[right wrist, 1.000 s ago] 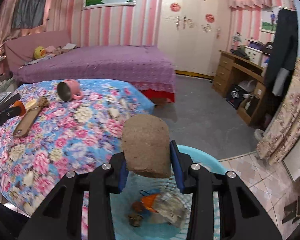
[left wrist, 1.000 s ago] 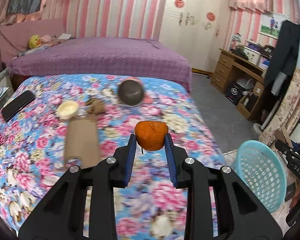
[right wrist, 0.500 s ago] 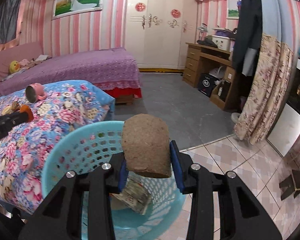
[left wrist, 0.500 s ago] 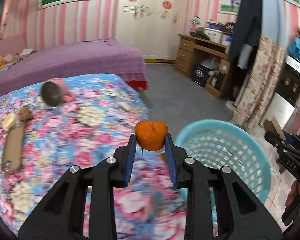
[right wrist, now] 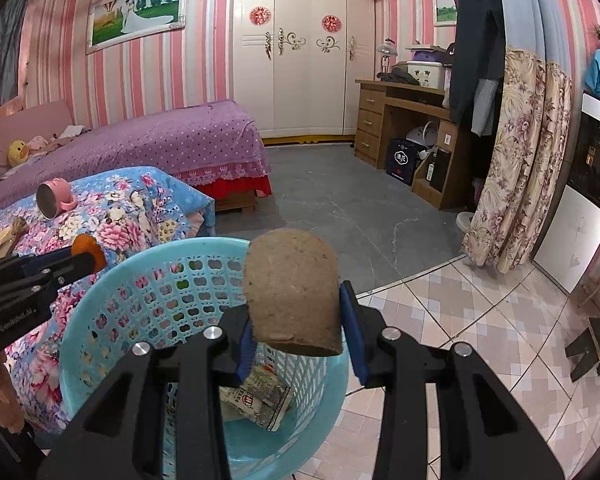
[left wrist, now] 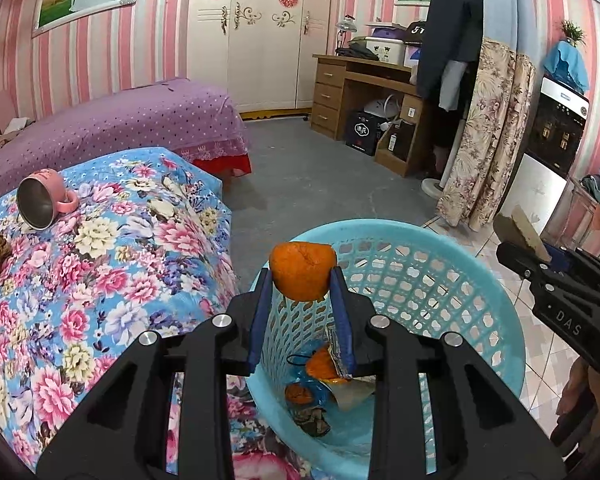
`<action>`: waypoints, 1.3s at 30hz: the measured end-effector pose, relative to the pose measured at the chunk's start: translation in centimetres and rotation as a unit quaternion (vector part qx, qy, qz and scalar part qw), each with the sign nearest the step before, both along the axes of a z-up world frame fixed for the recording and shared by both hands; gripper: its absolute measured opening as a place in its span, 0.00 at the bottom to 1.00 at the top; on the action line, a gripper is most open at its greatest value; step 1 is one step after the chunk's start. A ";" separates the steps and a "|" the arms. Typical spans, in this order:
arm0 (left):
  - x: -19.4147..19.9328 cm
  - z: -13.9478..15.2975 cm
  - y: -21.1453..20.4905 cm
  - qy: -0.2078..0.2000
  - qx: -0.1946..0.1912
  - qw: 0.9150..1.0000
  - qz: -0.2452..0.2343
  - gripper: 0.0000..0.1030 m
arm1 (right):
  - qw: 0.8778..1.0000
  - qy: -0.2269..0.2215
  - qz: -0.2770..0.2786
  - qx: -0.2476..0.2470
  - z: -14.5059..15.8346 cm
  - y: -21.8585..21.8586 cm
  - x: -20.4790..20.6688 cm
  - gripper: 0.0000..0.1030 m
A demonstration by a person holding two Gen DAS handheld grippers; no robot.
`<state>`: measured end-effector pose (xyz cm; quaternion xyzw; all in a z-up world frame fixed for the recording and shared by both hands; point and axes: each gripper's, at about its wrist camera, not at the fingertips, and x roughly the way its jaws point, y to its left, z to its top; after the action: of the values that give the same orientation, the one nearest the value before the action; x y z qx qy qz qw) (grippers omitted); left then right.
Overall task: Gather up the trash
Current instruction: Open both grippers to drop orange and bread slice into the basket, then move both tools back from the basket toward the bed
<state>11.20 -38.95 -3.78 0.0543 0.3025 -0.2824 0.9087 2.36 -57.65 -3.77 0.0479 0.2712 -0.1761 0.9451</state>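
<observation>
— Since a second ago, both tools went from above the flowered bed cover to above the blue basket, yes?

— Yes. From the left wrist view first: the left hand-held gripper is clenched on an orange peel piece, and it hangs over the near rim of the basket. The peel is pinched at its two sides, low between the blue pads. At the basket bottom lie more peel and a crumpled wrapper. At the right edge I see the other tool with its brown piece.

— How will the peel handle?

— I judge it light and a little soft, maybe slippery on the skin side. A side pinch seems enough; when the jaws spread it should simply fall in.

— And the right wrist view?

— The right hand-held gripper is grasping a brown fibrous lump, a rough thing like a husk; I cannot tell exactly what. It is held by its lower sides and stands up above the pads, over the basket opening. It looks dry, stiff and light, so the hold is secure, I think. Under it a printed packet lies inside. The left tool with the orange piece shows at the left.

— What is left on the bed?

— A pink mug on its side, well apart from the basket.
</observation>
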 end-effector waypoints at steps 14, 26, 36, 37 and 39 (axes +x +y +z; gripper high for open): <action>1.2 2.1 5.6 -0.031 -0.009 0.998 0.050 0.89 | 1.000 -0.004 0.009 0.000 -0.1 1.4 0.7 0.37; 1.9 3.4 10.3 -0.049 -0.008 0.995 0.091 0.92 | 1.000 -0.019 0.011 -0.007 0.8 4.0 2.6 0.81; 4.2 3.9 16.1 -0.056 -0.003 0.989 0.136 0.94 | 1.000 -0.010 -0.003 -0.025 1.0 6.5 5.1 0.96; 4.6 4.0 16.7 -0.061 0.001 0.988 0.141 0.94 | 1.000 -0.011 -0.004 -0.025 1.1 6.9 5.5 0.96; 5.4 4.3 18.3 -0.069 0.007 0.985 0.155 0.95 | 1.000 -0.011 -0.002 -0.022 1.4 7.7 6.3 0.96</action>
<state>16.56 -20.62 0.57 0.0321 0.2459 -0.1313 0.9598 8.62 -50.00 -2.39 0.0297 0.2567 -0.1831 0.9485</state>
